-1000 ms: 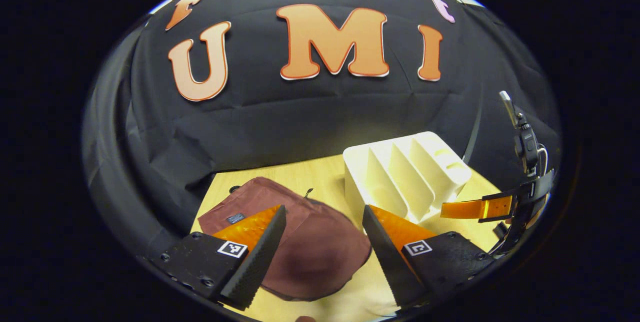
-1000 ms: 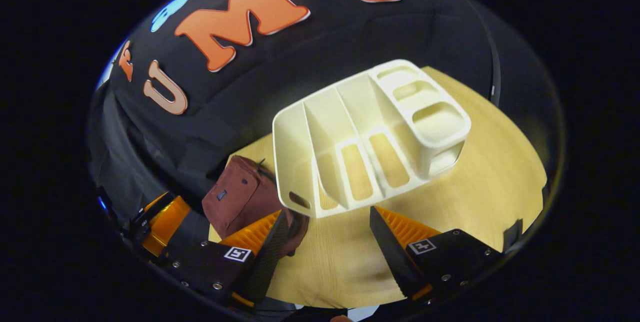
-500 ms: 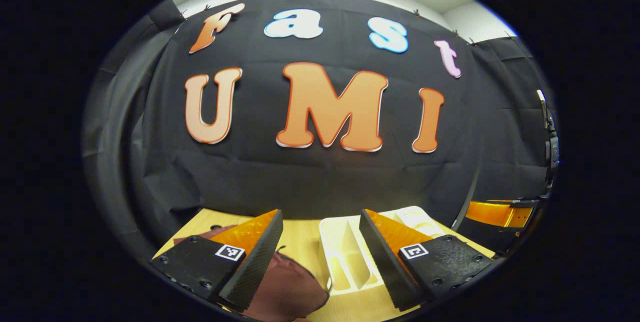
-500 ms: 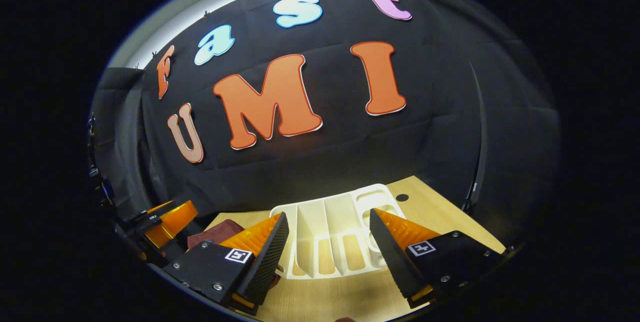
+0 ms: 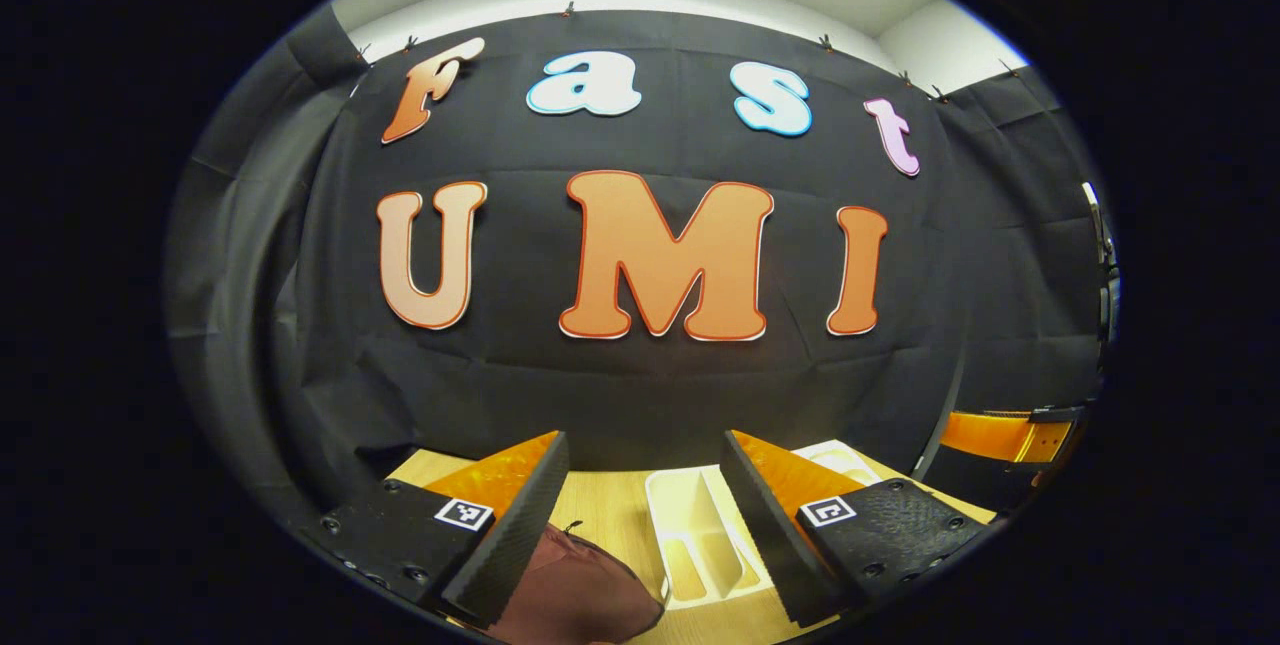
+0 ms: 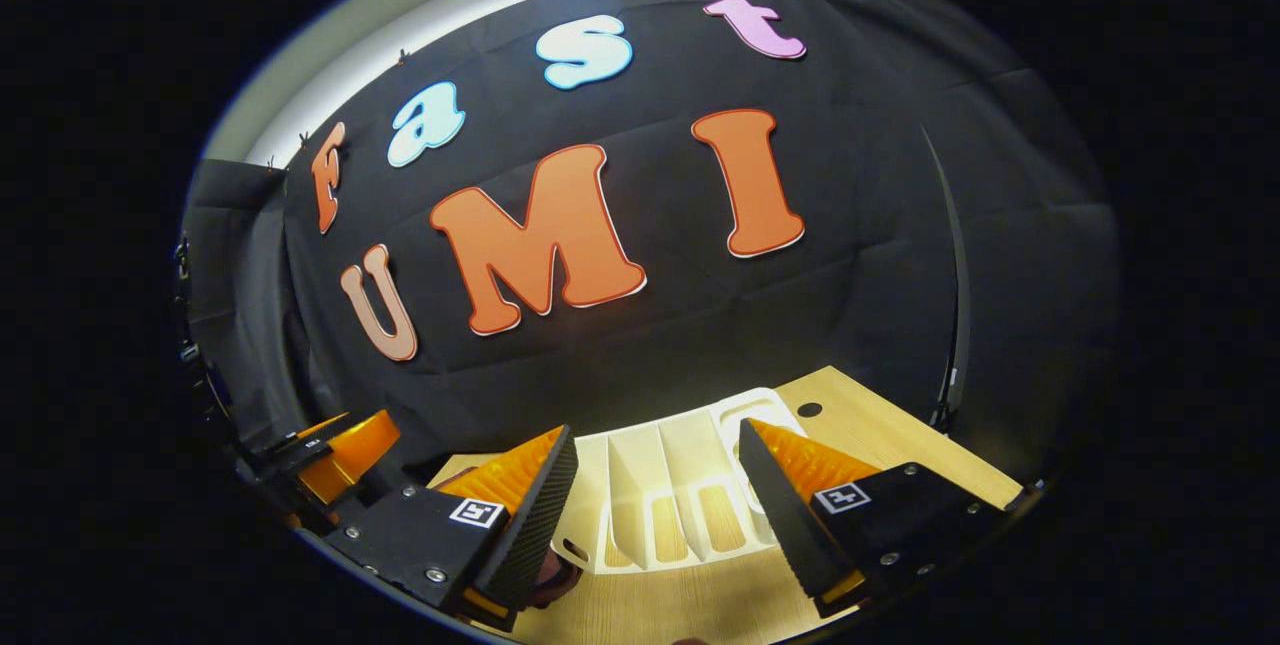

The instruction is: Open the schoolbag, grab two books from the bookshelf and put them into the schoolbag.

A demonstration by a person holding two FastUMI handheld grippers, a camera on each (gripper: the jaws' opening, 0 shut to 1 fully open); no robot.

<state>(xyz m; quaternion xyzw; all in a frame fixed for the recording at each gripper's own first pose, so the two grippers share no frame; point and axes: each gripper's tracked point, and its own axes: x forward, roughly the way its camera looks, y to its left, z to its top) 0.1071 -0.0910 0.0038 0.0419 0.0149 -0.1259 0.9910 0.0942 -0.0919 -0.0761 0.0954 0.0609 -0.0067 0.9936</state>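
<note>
In the left gripper view, the maroon schoolbag (image 5: 585, 595) lies on the table at the bottom, partly behind my left finger. The white bookshelf (image 5: 700, 535) stands just right of it, and the dividers that show have nothing between them. My left gripper (image 5: 645, 443) is open and empty, raised above both. In the right gripper view, the bookshelf (image 6: 680, 495) sits between the fingers of my right gripper (image 6: 657, 432), which is open and holds nothing. A sliver of the schoolbag (image 6: 555, 573) peeks out beside the left finger.
The light wooden table (image 6: 880, 435) has a small round hole (image 6: 809, 409) near the shelf's far right. The black cloth wall rises right behind it. The right gripper's orange finger (image 5: 1010, 435) shows at the right edge, the left gripper's orange finger (image 6: 340, 450) at the left.
Both cameras have tipped up from the table toward the wall. Bag and shelf have slid to the bottom of each view. Both grippers have stayed open.
</note>
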